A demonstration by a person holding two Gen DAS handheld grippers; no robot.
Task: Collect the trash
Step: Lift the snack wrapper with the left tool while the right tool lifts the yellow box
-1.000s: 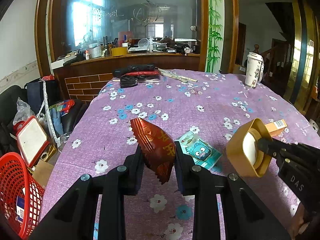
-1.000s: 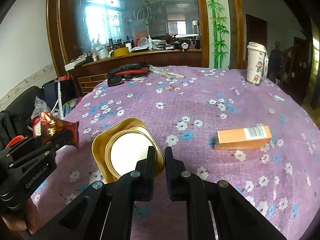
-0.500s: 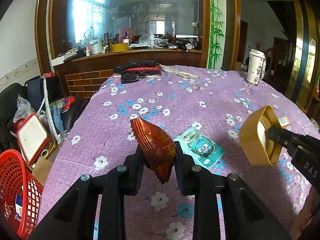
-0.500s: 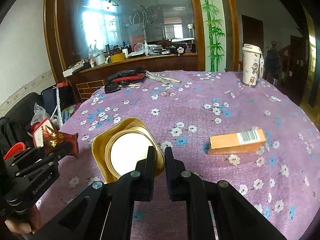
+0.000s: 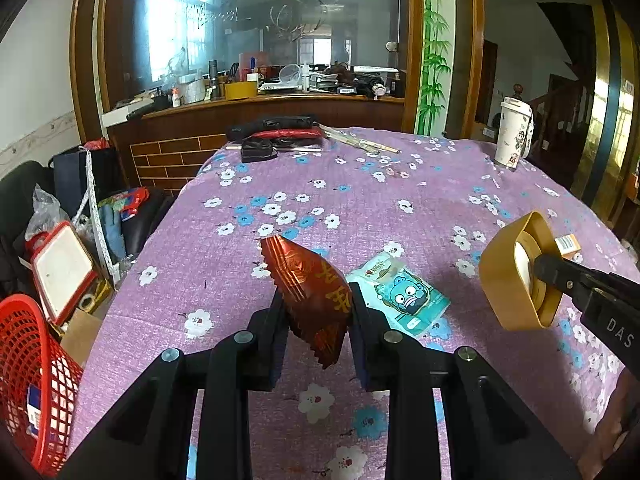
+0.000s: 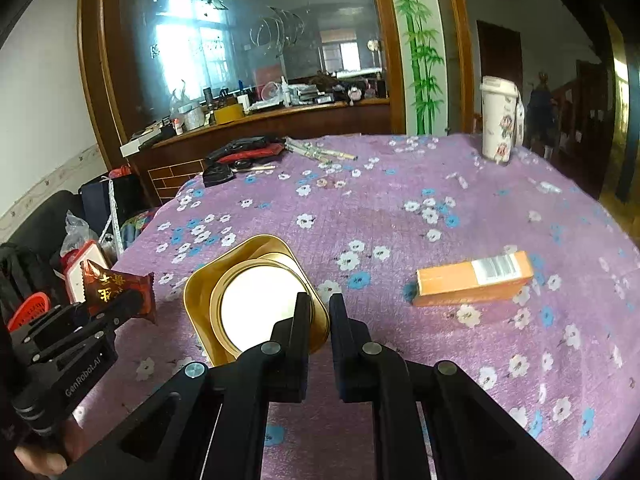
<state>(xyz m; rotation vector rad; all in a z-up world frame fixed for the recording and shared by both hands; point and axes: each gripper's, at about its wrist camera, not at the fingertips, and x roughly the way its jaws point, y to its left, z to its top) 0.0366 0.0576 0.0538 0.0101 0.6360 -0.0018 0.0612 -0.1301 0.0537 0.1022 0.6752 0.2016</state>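
With my left gripper (image 5: 316, 320) clamped on a crinkly red foil snack wrapper (image 5: 310, 296) and my right gripper (image 6: 320, 316) pinching a golden square plastic tray (image 6: 256, 296) above the purple flowered tablecloth (image 5: 360, 200), both loads seemingly needed carrying leftward to the red mesh basket (image 5: 28, 380).

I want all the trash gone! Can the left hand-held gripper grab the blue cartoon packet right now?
Probably not yet. The left hand-held gripper is already shut on the red snack wrapper, so its jaws are full. The blue cartoon packet lies free on the tablecloth just beyond.
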